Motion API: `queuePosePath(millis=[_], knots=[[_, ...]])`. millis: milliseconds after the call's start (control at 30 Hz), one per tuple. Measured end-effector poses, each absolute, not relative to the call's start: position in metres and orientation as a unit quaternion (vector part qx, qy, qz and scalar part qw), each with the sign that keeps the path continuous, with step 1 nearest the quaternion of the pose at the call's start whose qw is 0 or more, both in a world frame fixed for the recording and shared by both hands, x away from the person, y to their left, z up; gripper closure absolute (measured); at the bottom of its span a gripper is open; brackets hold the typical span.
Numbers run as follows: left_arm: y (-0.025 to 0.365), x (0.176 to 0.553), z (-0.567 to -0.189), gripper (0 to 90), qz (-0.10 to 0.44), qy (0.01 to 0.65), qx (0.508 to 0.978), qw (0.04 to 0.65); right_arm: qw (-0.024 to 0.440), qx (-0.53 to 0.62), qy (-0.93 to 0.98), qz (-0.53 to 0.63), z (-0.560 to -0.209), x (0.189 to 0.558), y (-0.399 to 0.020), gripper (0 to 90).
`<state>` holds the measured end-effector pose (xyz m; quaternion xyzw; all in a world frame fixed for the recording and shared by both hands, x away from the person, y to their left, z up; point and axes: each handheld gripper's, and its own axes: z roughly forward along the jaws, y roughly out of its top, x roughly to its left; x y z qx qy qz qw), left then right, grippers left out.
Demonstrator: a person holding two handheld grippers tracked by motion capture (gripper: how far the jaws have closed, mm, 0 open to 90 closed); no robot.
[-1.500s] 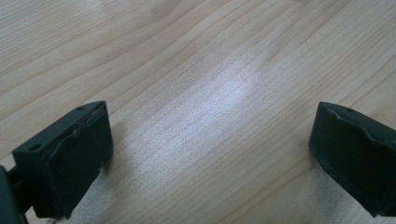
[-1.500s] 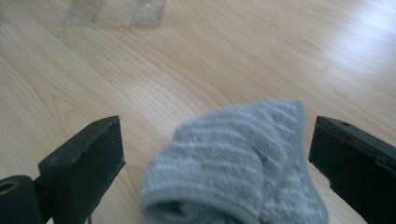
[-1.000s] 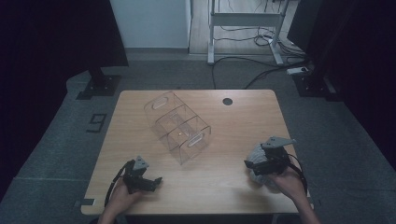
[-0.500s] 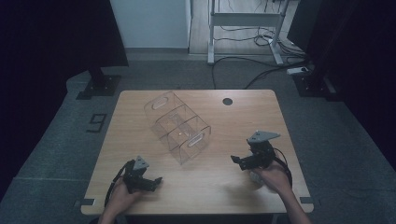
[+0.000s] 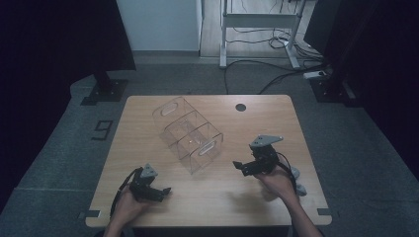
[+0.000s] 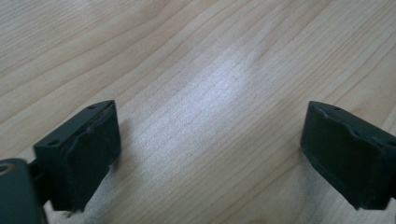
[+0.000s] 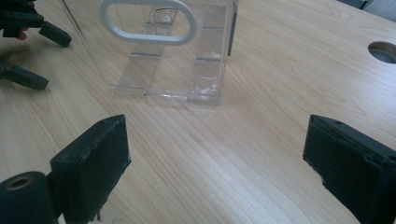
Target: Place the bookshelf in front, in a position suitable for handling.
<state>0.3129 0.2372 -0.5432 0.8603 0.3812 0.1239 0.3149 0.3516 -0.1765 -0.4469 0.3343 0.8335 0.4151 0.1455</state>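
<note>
Clear bin (image 5: pixel 190 137), right hand-held gripper (image 5: pixel 243 166) gaping nearby

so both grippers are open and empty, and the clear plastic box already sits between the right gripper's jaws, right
Not quite. Both the left gripper and right gripper are open and empty, but the clear plastic box is not between the right gripper's jaws: the right gripper view shows it standing farther ahead on the wooden table, bare wood between the jaws.

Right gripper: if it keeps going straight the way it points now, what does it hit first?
Most likely the clear plastic box, at its near end with the oval handle cutout. Between the open right gripper and the box lies bare table. Depth is hard to judge, so it could slide past the box's corner.
</note>
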Motion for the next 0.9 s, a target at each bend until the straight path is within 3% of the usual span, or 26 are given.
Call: queuePosePath(millis=[900], knots=[[0.216, 0.35, -0.493, 35.2, 0.173, 0.334, 0.849, 0.37, 0.145, 0.308, 0.844, 0.414, -0.451, 0.356, -0.134, 10.7]])
